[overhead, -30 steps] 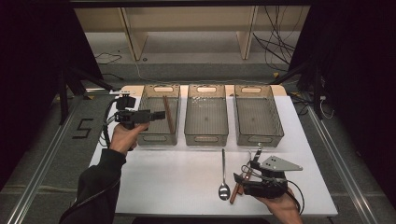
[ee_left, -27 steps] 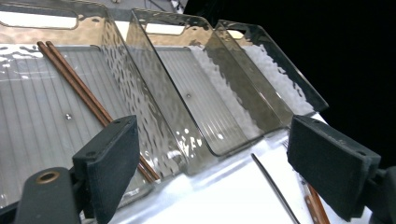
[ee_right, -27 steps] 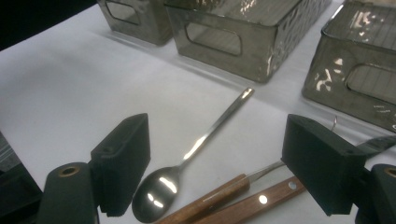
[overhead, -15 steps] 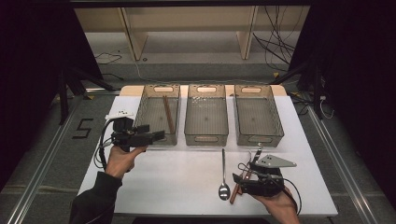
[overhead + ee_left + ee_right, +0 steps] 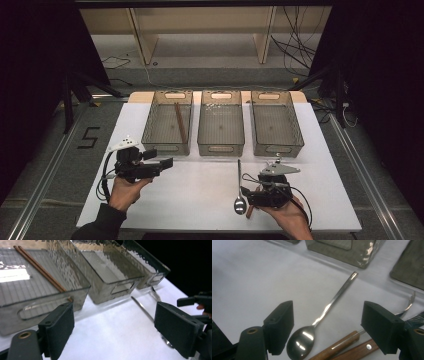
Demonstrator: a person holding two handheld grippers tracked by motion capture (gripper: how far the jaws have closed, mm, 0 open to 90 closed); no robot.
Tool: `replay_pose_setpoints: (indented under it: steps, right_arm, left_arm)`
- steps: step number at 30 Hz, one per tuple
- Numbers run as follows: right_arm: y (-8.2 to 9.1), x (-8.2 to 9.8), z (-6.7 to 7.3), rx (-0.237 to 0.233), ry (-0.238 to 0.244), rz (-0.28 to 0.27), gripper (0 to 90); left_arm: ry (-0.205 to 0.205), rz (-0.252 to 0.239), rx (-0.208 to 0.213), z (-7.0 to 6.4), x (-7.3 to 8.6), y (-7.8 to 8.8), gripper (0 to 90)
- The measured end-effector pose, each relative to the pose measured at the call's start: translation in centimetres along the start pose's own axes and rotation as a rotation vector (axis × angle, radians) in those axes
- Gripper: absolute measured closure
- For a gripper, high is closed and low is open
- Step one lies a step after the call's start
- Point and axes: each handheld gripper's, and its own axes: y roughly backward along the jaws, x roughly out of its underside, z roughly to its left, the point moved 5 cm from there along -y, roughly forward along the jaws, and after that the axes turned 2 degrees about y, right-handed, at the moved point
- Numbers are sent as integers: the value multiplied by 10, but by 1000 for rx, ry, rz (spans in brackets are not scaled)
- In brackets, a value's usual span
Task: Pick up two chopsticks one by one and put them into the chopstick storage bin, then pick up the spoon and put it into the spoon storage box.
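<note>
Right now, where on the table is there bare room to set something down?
The white table is bare between the left claw and the spoon, and in its right part beyond the right bin. The middle bin and right bin look empty; chopsticks lie in the left bin. It is crowded around the right claw.

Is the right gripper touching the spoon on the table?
Apart. In the right gripper view, the right gripper hangs open over the spoon, and white table shows between each of the fingers and the spoon.
</note>
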Motion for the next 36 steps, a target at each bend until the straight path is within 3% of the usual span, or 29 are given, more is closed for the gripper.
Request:
replay_pose_setpoints:
  steps: [7, 17, 25, 30, 36]
  right_arm:
    - [-8, -3, 4, 1, 15, 15, 278]
    - [-10, -4, 0, 5, 20, 11, 289]
    - [-15, -11, -10, -12, 32, 13, 542]
    - [-22, -11, -18, 13, 51, 33, 740]
    - [-36, -10, -24, 62, 64, 91, 881]
  left_arm:
    - [-15, -16, 7, -2, 18, 8, 161]
    - [-51, -70, 12, -6, 28, 18, 159]
    - [-90, -56, -10, -6, 33, 16, 158]
    - [-100, -58, -28, -4, 38, 15, 158]
    - [-111, -93, -23, -4, 40, 19, 158]
